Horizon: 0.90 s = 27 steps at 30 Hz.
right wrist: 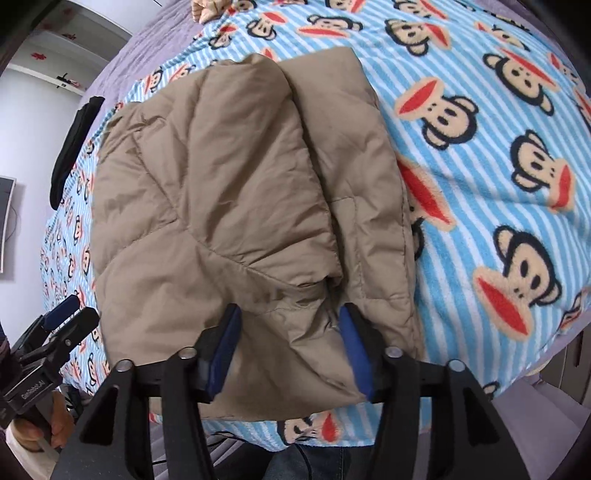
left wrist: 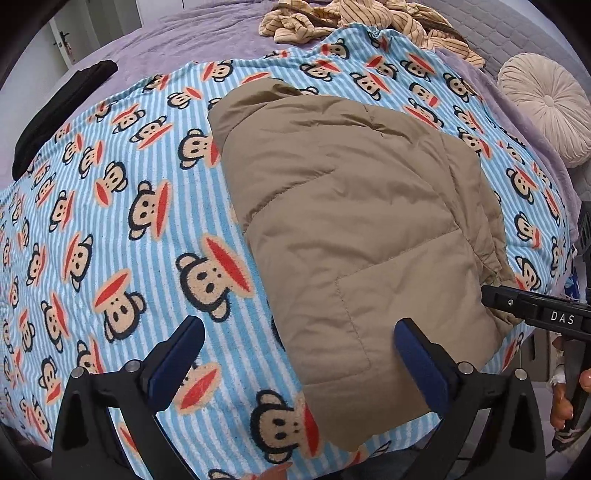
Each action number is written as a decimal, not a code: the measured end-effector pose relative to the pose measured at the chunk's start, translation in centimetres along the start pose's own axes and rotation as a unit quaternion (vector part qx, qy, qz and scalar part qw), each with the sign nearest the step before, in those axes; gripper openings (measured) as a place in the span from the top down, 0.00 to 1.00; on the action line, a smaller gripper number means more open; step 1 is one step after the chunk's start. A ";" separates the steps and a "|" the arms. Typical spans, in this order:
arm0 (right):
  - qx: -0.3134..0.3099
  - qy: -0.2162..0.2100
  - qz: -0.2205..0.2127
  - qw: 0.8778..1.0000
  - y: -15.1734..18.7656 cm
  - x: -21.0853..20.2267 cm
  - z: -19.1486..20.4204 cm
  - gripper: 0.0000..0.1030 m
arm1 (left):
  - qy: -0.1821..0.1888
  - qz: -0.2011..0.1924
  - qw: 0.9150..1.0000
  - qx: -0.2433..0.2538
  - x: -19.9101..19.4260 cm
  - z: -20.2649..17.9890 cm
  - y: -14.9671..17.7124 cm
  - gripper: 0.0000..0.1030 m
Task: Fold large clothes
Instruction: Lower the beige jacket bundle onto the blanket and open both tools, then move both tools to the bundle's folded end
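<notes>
From the left wrist view, the tan quilted puffer jacket (left wrist: 354,221) is seen lying partly folded on the blue-and-white striped fleece blanket printed with monkey faces (left wrist: 110,221), its long axis running from the near edge away toward the crumpled beige striped garment (left wrist: 332,18) at the far side. The left gripper (left wrist: 299,339) is spread wide and holds nothing — its right finger hangs over the jacket's near hem, its left finger over bare blanket, so the jacket lies ahead and to the right of it. The right gripper (left wrist: 517,306) is seen at the jacket's right edge.

From the right wrist view, the jacket (right wrist: 229,177) is found directly ahead, a sleeve folded over the body along the same long axis. The right gripper (right wrist: 288,332) is parted, with both blue pads at the near hem and bunched fabric between them; whether the cloth is actually pinched cannot be told. The right gripper is judged the nearer — the left gripper (right wrist: 62,314) stands apart, off the jacket's left corner.
</notes>
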State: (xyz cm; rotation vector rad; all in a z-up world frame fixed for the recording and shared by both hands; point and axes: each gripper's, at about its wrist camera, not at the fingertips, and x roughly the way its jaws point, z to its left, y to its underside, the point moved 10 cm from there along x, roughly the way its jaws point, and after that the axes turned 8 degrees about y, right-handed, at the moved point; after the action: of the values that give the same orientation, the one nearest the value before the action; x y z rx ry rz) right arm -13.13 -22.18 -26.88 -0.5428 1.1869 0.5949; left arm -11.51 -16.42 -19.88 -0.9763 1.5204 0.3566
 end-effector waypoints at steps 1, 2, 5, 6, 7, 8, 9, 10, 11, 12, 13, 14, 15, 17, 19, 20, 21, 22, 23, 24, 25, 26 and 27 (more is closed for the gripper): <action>0.000 0.001 -0.005 1.000 0.1 -0.2 0.2 0.38 | 0.000 -0.001 1.000 0.001 -0.2 0.1 0.1 0.00; 0.001 0.001 -0.008 1.000 0.2 -0.3 0.4 0.37 | 0.002 -0.003 1.000 0.002 -0.4 0.1 0.2 0.00; 0.008 0.002 -0.015 1.000 0.6 -0.9 0.6 0.35 | 0.005 -0.006 1.000 0.004 -0.8 0.3 0.5 0.00; 0.010 0.001 -0.018 1.000 0.8 -1.1 0.6 0.34 | 0.005 -0.006 1.000 0.004 -0.8 0.3 0.5 0.00; 0.010 0.000 -0.022 1.000 0.9 -1.5 0.7 0.30 | 0.006 -0.006 1.000 0.002 -0.9 0.4 0.5 0.00; 0.010 -0.002 -0.027 1.000 0.8 -1.9 0.8 0.28 | 0.006 -0.006 1.000 0.000 -0.8 0.5 0.5 0.00; 0.008 -0.005 -0.033 0.999 0.7 -2.3 1.0 0.22 | 0.007 -0.005 1.000 -0.003 -0.8 0.6 0.5 0.00; 0.007 -0.006 -0.037 0.999 0.6 -2.7 0.9 0.22 | 0.009 -0.004 1.000 -0.007 -0.7 0.6 0.5 0.00; 0.007 -0.005 -0.040 0.999 0.4 -3.1 0.8 0.22 | 0.011 -0.003 1.000 -0.009 -0.6 0.5 0.4 0.00; 0.008 -0.003 -0.041 0.999 0.2 -3.3 0.7 0.22 | 0.012 -0.001 1.000 -0.011 -0.4 0.5 0.3 0.00; 0.010 -0.003 -0.040 0.999 0.0 -3.6 0.5 0.22 | 0.011 0.001 1.000 -0.012 -0.2 0.5 0.2 0.00; 0.011 -0.003 -0.040 0.999 -0.2 -3.8 0.3 0.21 | 0.008 0.003 1.000 -0.015 0.1 0.5 0.0 0.00; 0.011 -0.003 -0.040 0.999 -0.5 -4.0 0.1 0.20 | 0.005 0.007 1.000 -0.020 0.3 0.5 -0.1 0.00; 0.006 0.000 -0.038 0.999 -1.3 -4.1 -0.5 0.20 | 0.006 0.012 0.999 -0.035 0.7 0.6 -0.5 0.00; -0.004 0.005 -0.027 1.000 -2.2 -3.8 -1.1 0.20 | 0.005 0.017 0.999 -0.046 1.2 0.6 -1.0 0.00; -0.008 0.005 -0.022 1.000 -2.7 -3.6 -1.3 0.20 | 0.003 0.019 0.999 -0.048 1.4 0.7 -1.2 0.00; -0.010 0.005 -0.020 1.000 -3.2 -3.5 -1.5 0.20 | 0.002 0.021 0.999 -0.050 1.5 0.7 -1.5 0.00; -0.012 0.005 -0.018 1.000 -3.8 -3.5 -1.8 0.20 | 0.000 0.021 0.998 -0.053 1.8 0.8 -1.8 0.00; -0.014 0.003 -0.016 1.000 -4.4 -3.4 -1.9 0.20 | -0.001 0.022 0.998 -0.056 2.0 0.8 -2.1 0.00; -0.015 0.001 -0.015 1.000 -5.0 -3.3 -2.0 0.20 | 0.000 0.024 0.998 -0.061 2.2 0.9 -2.3 0.00; -0.017 -0.001 -0.012 1.000 -5.5 -3.2 -2.2 0.19 | 0.001 0.026 0.997 -0.067 2.5 1.0 -2.6 0.00; -0.019 -0.002 -0.011 1.000 -6.0 -3.1 -2.4 0.19 | 0.002 0.026 0.997 -0.074 2.7 1.1 -2.9 0.00; -0.022 -0.006 -0.010 1.000 -6.5 -3.1 -2.5 0.19 | 0.003 0.025 0.997 -0.079 2.8 1.3 -3.1 0.00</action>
State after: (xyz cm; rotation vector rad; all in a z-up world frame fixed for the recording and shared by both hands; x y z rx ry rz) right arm -11.26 -29.05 -24.11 -0.5873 1.1584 0.6083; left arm -8.07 -18.39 -21.82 -1.0645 1.5420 0.5169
